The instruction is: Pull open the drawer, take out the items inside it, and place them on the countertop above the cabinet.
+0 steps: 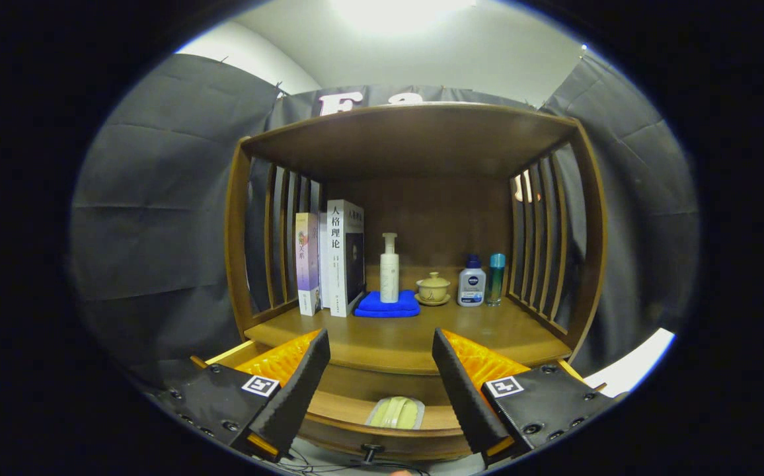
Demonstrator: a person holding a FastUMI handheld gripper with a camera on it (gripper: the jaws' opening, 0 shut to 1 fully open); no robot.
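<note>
The drawer (382, 423) below the countertop stands pulled open, its curved front edge nearest the gripper, with a small dark knob (372, 451) at the middle of that front. Inside it lies a pale green packet (395, 413), flat on the drawer floor, between the two fingers and a little lower than their tips. The gripper (381, 354) hovers above the open drawer with its fingers spread wide apart, holding nothing, one finger on each side of the packet and touching neither it nor the wood. Just beyond the fingers is the countertop (408, 334) of the wooden cabinet, a broad bare stretch at its front. Further back on it, a folded blue cloth (387, 305) lies with a white pump bottle (389, 268) standing upright on it. Beside the cloth sits a small lidded tea cup (433, 289) on its saucer, then a squat bottle with a dark blue cap (472, 281), and touching or just beside that a slim teal bottle (496, 279). On the other side of the cloth two books (329, 258) stand upright against the slatted side of the cabinet. A wooden top shelf (415, 135) roofs the whole nook, and black cloth hangs around it.
</note>
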